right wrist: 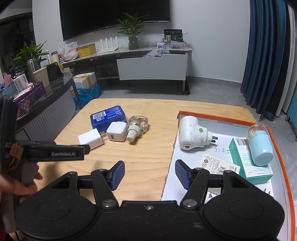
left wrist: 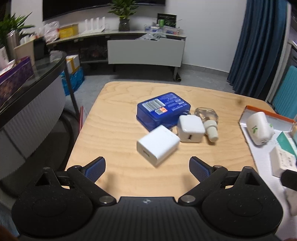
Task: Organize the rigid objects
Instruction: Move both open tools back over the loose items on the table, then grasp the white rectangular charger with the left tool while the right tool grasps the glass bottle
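Four items loose mid-table; nearest, white charger [left wrist: 158, 147], just ahead of left gripper [left wrist: 147, 169], jaws wide, empty. Right gripper [right wrist: 150, 175] likewise. Advice: straddle flat sides squarely, carry to box [right wrist: 278, 148].

Dim indoor light, fisheye-bent, blurred edges

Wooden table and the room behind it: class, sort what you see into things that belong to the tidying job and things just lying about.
Job:
blue box
USB charger
square charger
clear bottle
orange-rimmed tray
white plug-in device
teal box
toothpick jar

Lying about:
TV
potted plant
router
curtain
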A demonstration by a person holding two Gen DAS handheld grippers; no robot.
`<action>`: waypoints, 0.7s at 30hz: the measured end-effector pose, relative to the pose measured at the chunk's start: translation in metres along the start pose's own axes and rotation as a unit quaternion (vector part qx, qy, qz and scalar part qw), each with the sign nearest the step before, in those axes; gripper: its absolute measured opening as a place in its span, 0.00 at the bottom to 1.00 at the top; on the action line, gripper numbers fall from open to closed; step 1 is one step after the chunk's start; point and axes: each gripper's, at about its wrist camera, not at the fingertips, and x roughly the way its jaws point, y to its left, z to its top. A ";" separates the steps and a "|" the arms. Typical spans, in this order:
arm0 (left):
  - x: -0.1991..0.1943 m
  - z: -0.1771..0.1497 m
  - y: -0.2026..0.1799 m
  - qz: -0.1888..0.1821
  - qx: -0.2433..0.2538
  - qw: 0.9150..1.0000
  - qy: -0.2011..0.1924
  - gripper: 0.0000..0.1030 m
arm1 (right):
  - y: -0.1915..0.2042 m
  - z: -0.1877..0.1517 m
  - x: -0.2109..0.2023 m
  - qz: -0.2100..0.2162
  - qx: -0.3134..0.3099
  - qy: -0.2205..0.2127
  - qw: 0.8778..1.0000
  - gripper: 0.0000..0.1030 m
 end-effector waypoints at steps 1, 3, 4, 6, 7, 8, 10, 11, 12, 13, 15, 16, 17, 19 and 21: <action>0.004 0.002 0.000 -0.002 0.010 1.000 -0.001 0.96 | 0.000 0.000 0.002 -0.001 0.001 0.001 1.000 0.71; 0.013 0.006 0.000 -0.008 0.027 1.000 -0.007 0.96 | -0.001 0.001 0.004 -0.002 0.001 0.001 1.000 0.71; 0.019 0.007 0.000 -0.012 0.033 0.999 -0.008 0.96 | -0.001 0.002 0.006 -0.002 0.002 0.001 1.000 0.71; 0.029 0.010 0.000 -0.023 0.047 0.999 -0.003 0.95 | 0.000 0.003 0.008 -0.004 0.000 0.002 1.000 0.71; 0.034 0.011 -0.001 -0.026 0.056 0.998 -0.002 0.95 | 0.000 0.004 0.009 -0.005 0.000 0.002 1.000 0.71; 0.037 0.011 -0.002 -0.026 0.066 0.997 -0.004 0.94 | 0.000 0.004 0.010 -0.005 -0.001 0.001 1.000 0.71; 0.043 0.011 -0.004 -0.030 0.084 0.996 -0.005 0.89 | -0.001 0.006 0.012 -0.006 0.001 0.001 1.000 0.71; 0.046 0.010 -0.005 -0.028 0.090 0.996 -0.004 0.85 | -0.001 0.007 0.014 -0.007 0.003 0.000 1.000 0.71; 0.047 0.010 -0.004 -0.033 0.091 0.995 -0.010 0.81 | -0.002 0.008 0.015 -0.007 0.004 0.000 1.000 0.71; 0.047 0.010 -0.003 -0.038 0.088 0.995 -0.012 0.78 | -0.002 0.009 0.016 -0.008 0.006 -0.001 1.000 0.71; 0.044 0.010 -0.002 -0.051 0.079 0.995 -0.020 0.57 | -0.002 0.011 0.020 -0.008 0.008 -0.001 1.000 0.71; 0.042 0.009 -0.004 -0.049 0.084 0.995 -0.023 0.57 | -0.002 0.012 0.022 -0.007 0.010 0.001 1.000 0.71; 0.040 0.007 -0.005 -0.051 0.084 0.995 -0.025 0.56 | -0.002 0.013 0.024 -0.005 0.013 0.002 1.000 0.71; 0.037 0.004 -0.006 -0.059 0.078 0.995 -0.025 0.55 | -0.002 0.016 0.029 -0.001 0.019 0.006 1.000 0.71; 0.032 0.004 -0.006 -0.055 0.071 0.996 -0.014 0.55 | -0.001 0.020 0.036 0.003 0.023 0.009 1.000 0.71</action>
